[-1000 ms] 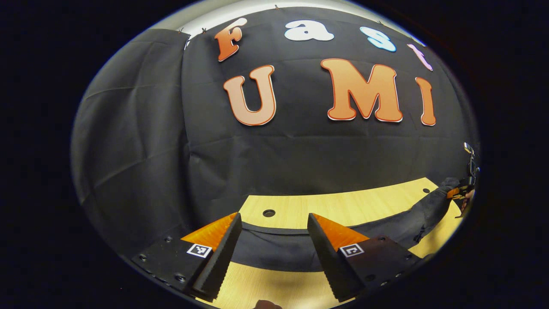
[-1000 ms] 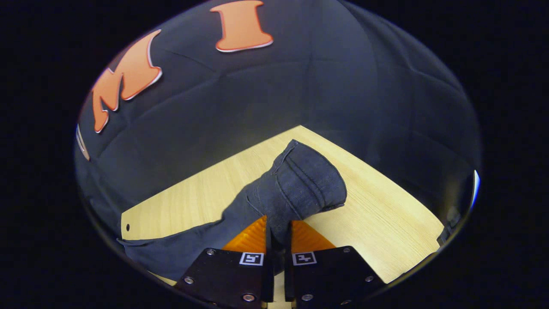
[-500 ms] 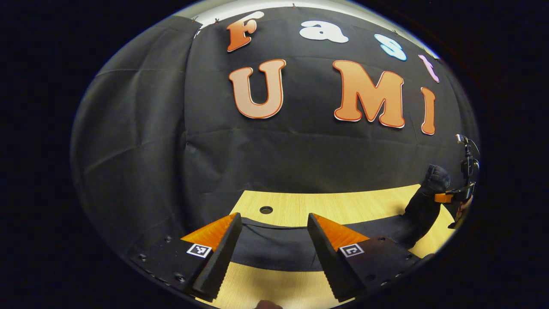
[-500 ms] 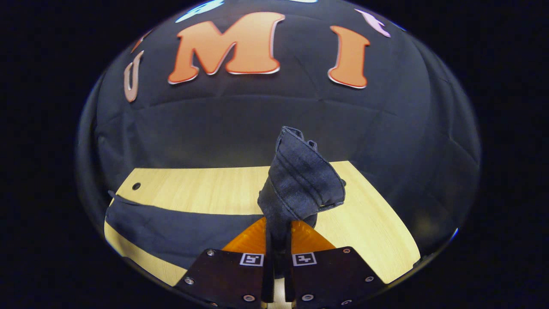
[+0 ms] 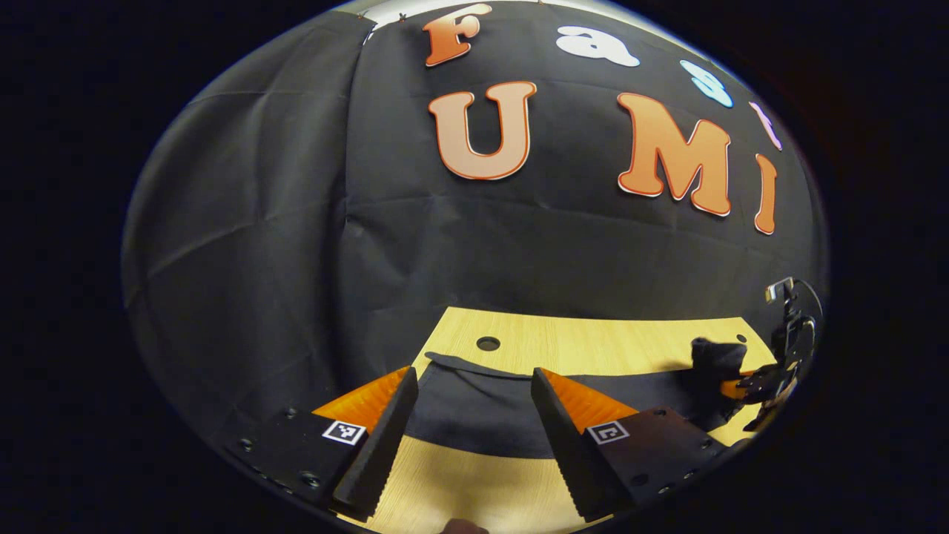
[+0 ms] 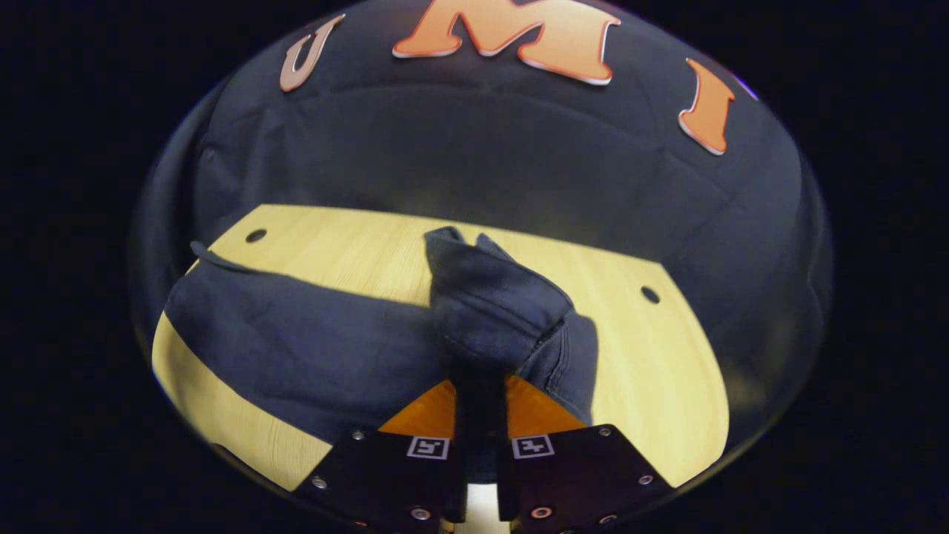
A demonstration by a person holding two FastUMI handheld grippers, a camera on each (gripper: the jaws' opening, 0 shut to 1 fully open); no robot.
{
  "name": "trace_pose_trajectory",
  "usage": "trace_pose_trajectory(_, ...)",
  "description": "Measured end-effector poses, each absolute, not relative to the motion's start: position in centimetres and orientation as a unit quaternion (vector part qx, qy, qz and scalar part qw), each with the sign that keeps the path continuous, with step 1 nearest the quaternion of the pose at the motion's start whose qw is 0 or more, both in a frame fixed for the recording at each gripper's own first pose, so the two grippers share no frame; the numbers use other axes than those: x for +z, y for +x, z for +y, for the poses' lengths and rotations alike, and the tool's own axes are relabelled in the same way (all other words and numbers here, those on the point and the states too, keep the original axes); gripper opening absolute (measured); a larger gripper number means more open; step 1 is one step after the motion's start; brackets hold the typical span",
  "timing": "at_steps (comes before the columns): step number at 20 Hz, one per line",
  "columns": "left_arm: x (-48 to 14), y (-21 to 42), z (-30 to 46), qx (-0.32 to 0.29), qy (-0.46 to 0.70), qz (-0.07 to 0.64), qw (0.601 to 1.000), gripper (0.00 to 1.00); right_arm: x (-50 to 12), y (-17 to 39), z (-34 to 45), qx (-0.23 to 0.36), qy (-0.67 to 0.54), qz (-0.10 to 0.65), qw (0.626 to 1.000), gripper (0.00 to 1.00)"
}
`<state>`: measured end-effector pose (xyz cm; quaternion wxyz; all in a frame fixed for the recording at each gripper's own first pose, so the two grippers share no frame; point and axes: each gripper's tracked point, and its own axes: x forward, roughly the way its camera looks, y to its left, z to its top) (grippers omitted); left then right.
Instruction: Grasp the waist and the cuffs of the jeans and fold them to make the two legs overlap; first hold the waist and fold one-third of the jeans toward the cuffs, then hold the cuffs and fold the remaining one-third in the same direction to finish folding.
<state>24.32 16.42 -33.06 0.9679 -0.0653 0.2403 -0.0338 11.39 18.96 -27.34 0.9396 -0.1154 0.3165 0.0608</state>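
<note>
Dark blue jeans (image 5: pixel 474 415) lie stretched across the light wooden table (image 5: pixel 593 337). My left gripper (image 5: pixel 473 371) hovers open over their left end, touching nothing. Far to the right in that view, the right gripper (image 5: pixel 771 371) holds the other end lifted. In the right gripper view the jeans (image 6: pixel 296 341) run off to the left. My right gripper (image 6: pixel 480 382) is shut on their bunched end (image 6: pixel 489 304), which is turned back over the flat part. I cannot tell whether that end is the waist or the cuffs.
The table (image 6: pixel 356 237) has small round holes (image 6: pixel 256 236) (image 6: pixel 650 294) near its far corners, and one hole (image 5: pixel 488 343) sits just beyond the jeans. Black cloth walls stand close behind the table. Bare wood lies in front of the jeans.
My right gripper has carried the held end from upright over and down toward the flat part of the jeans. My left gripper stayed open and shifted only slightly.
</note>
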Motion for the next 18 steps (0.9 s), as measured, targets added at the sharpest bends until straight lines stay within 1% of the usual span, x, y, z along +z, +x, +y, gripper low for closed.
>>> trace_pose_trajectory(1,-33.7,24.1,16.9,-0.031,-0.068,0.247,0.966,0.92,-28.3,10.9,19.6,0.066,-0.123,0.324,0.936,0.22)
trace_pose_trajectory(2,-34.2,24.1,17.1,-0.029,-0.071,0.253,0.964,0.93,-28.9,10.8,20.0,0.077,-0.122,0.333,0.932,0.23)
trace_pose_trajectory(3,-34.8,24.0,17.3,-0.027,-0.075,0.26,0.962,0.93,-29.6,9.8,21.6,0.109,-0.106,0.353,0.923,0.31)
trace_pose_trajectory(4,-35.3,23.9,17.3,-0.028,-0.08,0.27,0.959,0.93,-30.3,8.4,23.3,0.147,-0.089,0.376,0.91,0.49)
trace_pose_trajectory(5,-36.3,24.1,17.1,-0.033,-0.089,0.282,0.955,0.93,-30.7,7.1,25.0,0.172,-0.076,0.387,0.903,0.66)
trace_pose_trajectory(6,-36.9,24.2,17.0,-0.033,-0.094,0.292,0.951,0.94,-30.6,6.7,25.5,0.18,-0.071,0.385,0.902,0.84)
trace_pose_trajectory(7,-38.5,24.3,17.1,-0.031,-0.11,0.322,0.94,0.94,-30.4,6.2,26.1,0.192,-0.056,0.392,0.898,0.96)
trace_pose_trajectory(8,-39.4,24.3,17.2,-0.027,-0.126,0.347,0.929,0.94,-29.4,5.6,26.3,0.198,-0.044,0.39,0.898,1.0)
trace_pose_trajectory(10,-42.0,24.5,17.7,-0.009,-0.175,0.404,0.898,0.94,-27.2,5.6,26.0,0.205,-0.026,0.372,0.905,1.0)
trace_pose_trajectory(11,-44.0,24.9,18.2,0.002,-0.21,0.441,0.873,0.96,-25.4,5.7,25.3,0.195,-0.015,0.353,0.915,0.99)
trace_pose_trajectory(12,-46.2,25.9,19.1,0.012,-0.241,0.475,0.846,0.96,-23.3,5.6,24.2,0.18,-0.011,0.329,0.927,0.99)
trace_pose_trajectory(14,-48.9,26.5,20.1,0.027,-0.266,0.515,0.815,0.96,-20.4,5.1,21.8,0.15,-0.008,0.3,0.942,0.99)
trace_pose_trajectory(15,-50.6,26.4,20.3,0.039,-0.277,0.543,0.792,0.96,-19.4,4.8,20.8,0.136,-0.007,0.287,0.948,0.99)
trace_pose_trajectory(16,-52.5,26.7,20.5,0.043,-0.288,0.569,0.769,0.96,-18.0,4.2,18.9,0.115,-0.006,0.273,0.955,0.99)
trace_pose_trajectory(18,-56.1,27.6,21.2,0.058,-0.304,0.612,0.728,0.96,-14.7,1.7,13.7,0.049,0.004,0.239,0.97,0.99)
